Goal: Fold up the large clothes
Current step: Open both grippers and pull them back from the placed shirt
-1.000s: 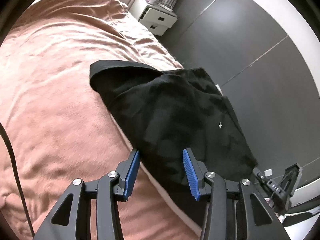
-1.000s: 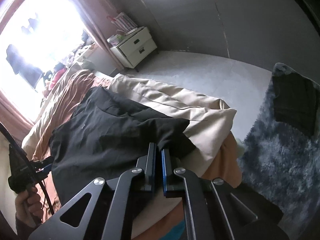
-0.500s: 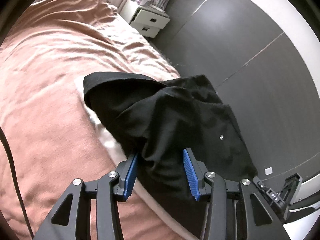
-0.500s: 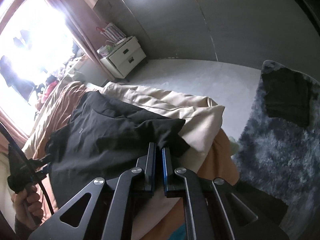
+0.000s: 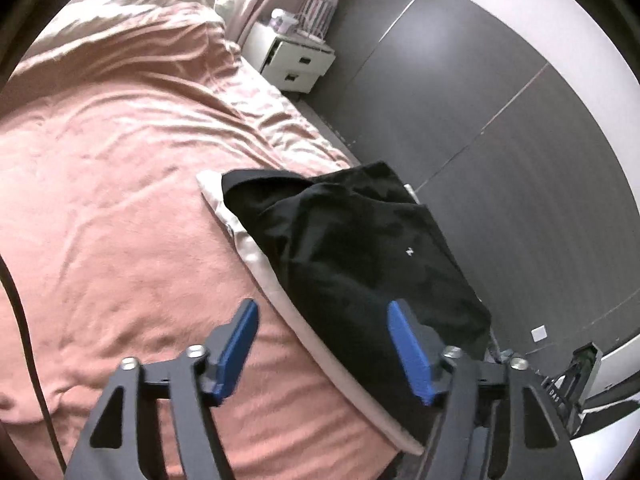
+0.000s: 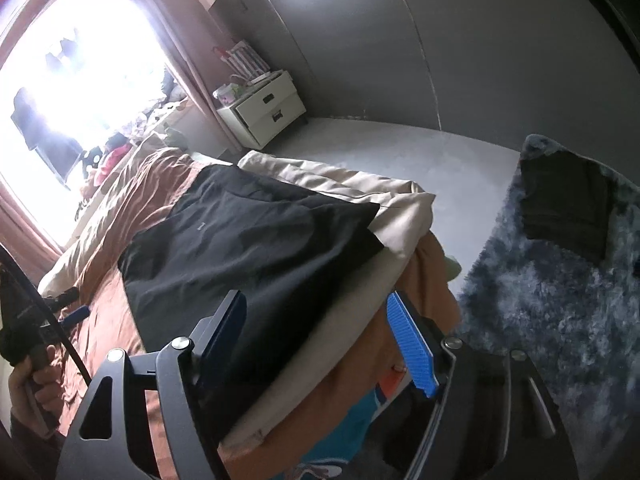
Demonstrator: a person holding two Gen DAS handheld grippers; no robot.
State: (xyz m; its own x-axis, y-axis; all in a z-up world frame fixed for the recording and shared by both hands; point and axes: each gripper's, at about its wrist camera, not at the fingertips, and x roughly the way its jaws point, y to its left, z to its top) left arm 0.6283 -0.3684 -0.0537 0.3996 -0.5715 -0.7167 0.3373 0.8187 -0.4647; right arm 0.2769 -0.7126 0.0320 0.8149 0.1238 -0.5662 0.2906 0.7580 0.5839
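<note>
A black garment (image 5: 360,256) lies folded over on the bed's near corner, partly on a cream folded cloth (image 5: 256,256); it also shows in the right wrist view (image 6: 256,248). My left gripper (image 5: 322,350) is open and empty, hovering just short of the garment's near edge. My right gripper (image 6: 316,344) is open and empty, with its jaws wide apart over the garment's near edge and the cream cloth (image 6: 384,208). The left gripper shows at the far left of the right wrist view (image 6: 60,308), held in a hand.
The bed has a pink blanket (image 5: 120,160). A white nightstand (image 5: 296,64) stands by the grey wall; it also shows in the right wrist view (image 6: 268,112). A blue-grey shaggy rug (image 6: 552,304) with a dark folded cloth (image 6: 568,204) lies on the floor.
My right gripper was shut on the garment's corner and has opened, letting it drop flat. My left gripper has opened wider and pulled back off the garment, which now lies flatter.
</note>
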